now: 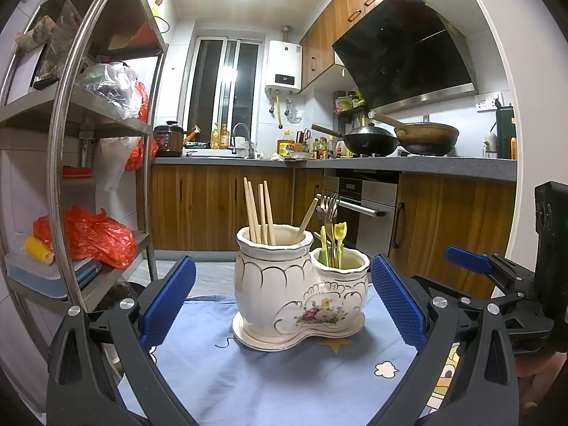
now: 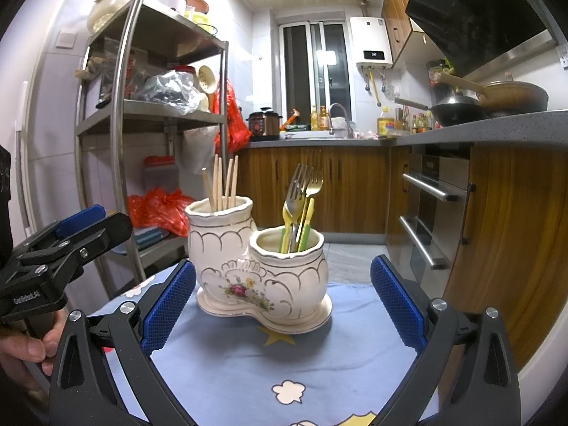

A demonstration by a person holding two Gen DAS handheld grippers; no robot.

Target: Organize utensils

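Utensil holder [image 1: 300, 294]: cream ceramic, two joined pots on a shared base, gold trim and a flower print on the front. Stands upright on a blue cloth [image 1: 269, 383] with star and cloud prints, near the cloth's far edge.

Taller pot [image 2: 220, 238]: holds wooden chopsticks [image 1: 259, 213], thin ends up; most lean together at one side, one leans apart toward the shorter pot.

Shorter pot [image 2: 289, 266]: holds metal forks [image 2: 301, 191], tines up, one silver and one gold, among yellow and green plastic handles [image 2: 305, 227]. In the left wrist view a small yellow plastic spoon [image 1: 340, 231] shows among them.

Left gripper [image 1: 282, 305]: jaws spread wide, blue pads well apart on either side of the holder as seen, touching nothing and holding nothing. Held low over the cloth, facing the holder.

Right gripper [image 2: 282, 305]: jaws spread wide, blue pads apart, nothing between them but the holder beyond; empty. It also shows at the right edge of the left wrist view.

Hand [image 2: 32, 348]: fingers wrapped round the left gripper's handle, at the lower left of the right wrist view.

Surroundings: steel shelf rack [image 1: 106, 113] with red bags [image 1: 96, 234] to the left; grey counter [image 1: 408, 165] with two woks [image 1: 401, 138] behind; oven [image 2: 433, 213] under the counter
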